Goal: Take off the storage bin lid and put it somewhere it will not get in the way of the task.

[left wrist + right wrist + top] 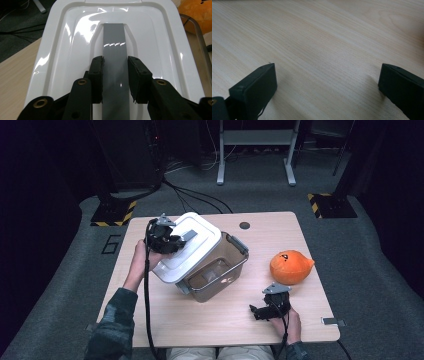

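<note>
Dark room, grey carpet, black stands with yellow-and-black striped feet at the far corners; a pale wooden table [210, 315] sits mid-floor. Person's face out of frame; forearms and hands enter from the bottom edge, left sleeve dark and patterned. Clear brownish plastic storage box with grey side latches [215, 270] stands near the table centre; its contents hard to make out through the tinted wall. Glossy white rectangular lid [192, 251] is tilted, its lower edge over the box's left rim, its far edge raised; much of the box opening is hidden beneath it. Left gripper [115, 75] is clamped on the flat grey handle strip [114, 45] running down the lid's middle, both pads touching the strip's edges; handle's near end is cut off by the frame. Round orange plush toy with a pointed tip [291, 266] lies right of the box, apart from it; markings on it too small to read. Right gripper [327, 82] rests low over bare wood near the front right, jaws spread wide, nothing between them.
</note>
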### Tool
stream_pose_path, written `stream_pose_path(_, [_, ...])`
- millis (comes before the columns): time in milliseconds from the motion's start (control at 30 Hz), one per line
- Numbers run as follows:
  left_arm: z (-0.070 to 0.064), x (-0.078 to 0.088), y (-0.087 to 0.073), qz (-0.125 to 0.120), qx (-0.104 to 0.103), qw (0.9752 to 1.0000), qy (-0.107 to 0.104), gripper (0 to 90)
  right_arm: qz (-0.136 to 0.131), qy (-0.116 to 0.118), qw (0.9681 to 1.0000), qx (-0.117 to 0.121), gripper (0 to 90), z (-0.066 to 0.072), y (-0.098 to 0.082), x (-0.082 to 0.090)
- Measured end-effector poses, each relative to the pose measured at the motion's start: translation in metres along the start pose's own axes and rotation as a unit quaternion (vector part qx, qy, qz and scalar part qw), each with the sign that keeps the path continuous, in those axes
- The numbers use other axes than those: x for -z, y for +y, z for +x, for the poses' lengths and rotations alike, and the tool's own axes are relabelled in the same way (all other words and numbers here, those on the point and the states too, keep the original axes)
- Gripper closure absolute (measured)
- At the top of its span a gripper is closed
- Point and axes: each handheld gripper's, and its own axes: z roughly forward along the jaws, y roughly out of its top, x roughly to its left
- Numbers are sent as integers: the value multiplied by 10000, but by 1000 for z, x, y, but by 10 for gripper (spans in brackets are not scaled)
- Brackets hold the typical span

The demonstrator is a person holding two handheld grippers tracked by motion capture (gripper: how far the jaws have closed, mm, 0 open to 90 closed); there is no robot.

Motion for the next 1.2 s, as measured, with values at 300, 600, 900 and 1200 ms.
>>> stream_pose_path(300, [16,11,-6,-30,159,9998,104,666,8,0,10000,-19,13,0,0,0])
stream_pose_path(600, [37,23,-17,-61,430,9986,309,666,6,-2,10000,-19,13,0,0,0])
stream_pose_path(900, [53,29,-27,-15,605,9969,497,665,6,-5,10000,-20,13,0,0,0])
stream_pose_path(1200, [71,34,-41,-16,909,9934,704,665,9,1,10000,9,13,0,0,0])
